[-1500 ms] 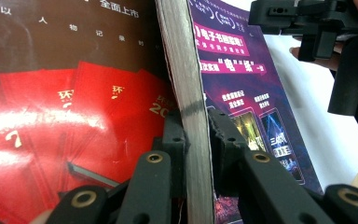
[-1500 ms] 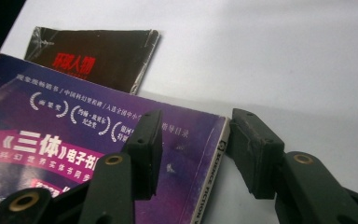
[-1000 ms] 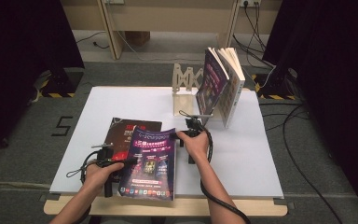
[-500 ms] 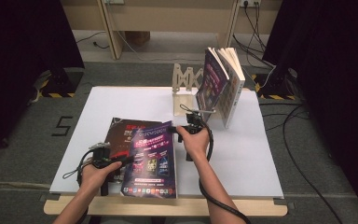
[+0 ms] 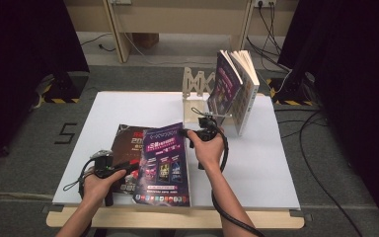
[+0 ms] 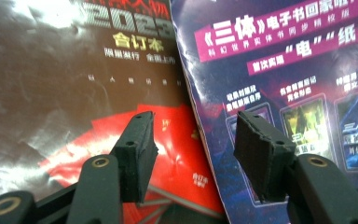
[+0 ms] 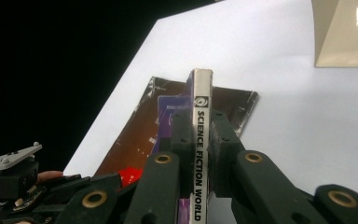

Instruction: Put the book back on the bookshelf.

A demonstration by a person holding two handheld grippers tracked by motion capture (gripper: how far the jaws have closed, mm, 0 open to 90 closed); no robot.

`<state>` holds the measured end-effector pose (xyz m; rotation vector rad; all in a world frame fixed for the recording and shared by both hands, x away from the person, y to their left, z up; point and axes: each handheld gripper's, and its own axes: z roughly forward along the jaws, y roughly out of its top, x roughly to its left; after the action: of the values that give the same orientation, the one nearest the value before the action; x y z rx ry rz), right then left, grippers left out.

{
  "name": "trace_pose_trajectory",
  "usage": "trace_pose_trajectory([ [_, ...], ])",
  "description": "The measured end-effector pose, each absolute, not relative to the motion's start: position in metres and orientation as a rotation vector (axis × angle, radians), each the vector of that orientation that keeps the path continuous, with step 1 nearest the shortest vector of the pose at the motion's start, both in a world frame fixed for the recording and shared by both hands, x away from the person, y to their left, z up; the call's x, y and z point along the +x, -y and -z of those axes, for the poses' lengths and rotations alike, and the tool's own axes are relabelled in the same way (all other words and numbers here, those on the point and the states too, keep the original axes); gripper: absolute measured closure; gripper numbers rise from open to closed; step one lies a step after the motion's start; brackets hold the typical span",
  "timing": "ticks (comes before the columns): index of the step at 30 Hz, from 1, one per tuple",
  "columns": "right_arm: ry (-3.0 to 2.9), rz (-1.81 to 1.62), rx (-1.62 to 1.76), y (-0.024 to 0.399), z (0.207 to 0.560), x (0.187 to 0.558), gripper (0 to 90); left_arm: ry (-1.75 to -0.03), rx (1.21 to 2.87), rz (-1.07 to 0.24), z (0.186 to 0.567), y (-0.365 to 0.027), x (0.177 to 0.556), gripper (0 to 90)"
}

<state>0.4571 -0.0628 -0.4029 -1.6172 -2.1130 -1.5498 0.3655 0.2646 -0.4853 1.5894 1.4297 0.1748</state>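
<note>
A purple magazine point(image 5: 164, 165) is tilted up off the white table point(image 5: 276, 168), its lower edge near the front. My right gripper point(image 5: 185, 135) is shut on its spine point(image 7: 200, 140) at the top right corner, and its jaws have just been closing tighter on it. Half under the purple one lies a dark red magazine point(image 5: 125, 139), flat on the table. My left gripper point(image 5: 131, 169) hovers over both covers with its jaws wide apart; they have just been opening. In the left gripper view point(image 6: 193, 140), the purple cover's edge point(image 6: 284, 70) runs behind the gap, untouched by the pads.
At the back of the table stands a wooden rack point(image 5: 196, 81), with several upright books point(image 5: 238, 89) leaning against it. Cables lie on the floor at the right. The left hand and its gripper point(image 7: 14, 177) show low in the right gripper view.
The left gripper has let go of the purple magazine's left edge and opened. The right hand has risen, lifting the magazine's spine side and swinging it to the right.
</note>
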Motion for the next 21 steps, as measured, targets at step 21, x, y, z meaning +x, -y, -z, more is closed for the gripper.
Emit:
trace_pose_trajectory([
  [21, 2.106, 1.672, -1.651, 0.085, 0.374, 0.449, 83.3, -1.456, 1.574, -0.188, 0.489, -0.27, 0.366, 45.5],
])
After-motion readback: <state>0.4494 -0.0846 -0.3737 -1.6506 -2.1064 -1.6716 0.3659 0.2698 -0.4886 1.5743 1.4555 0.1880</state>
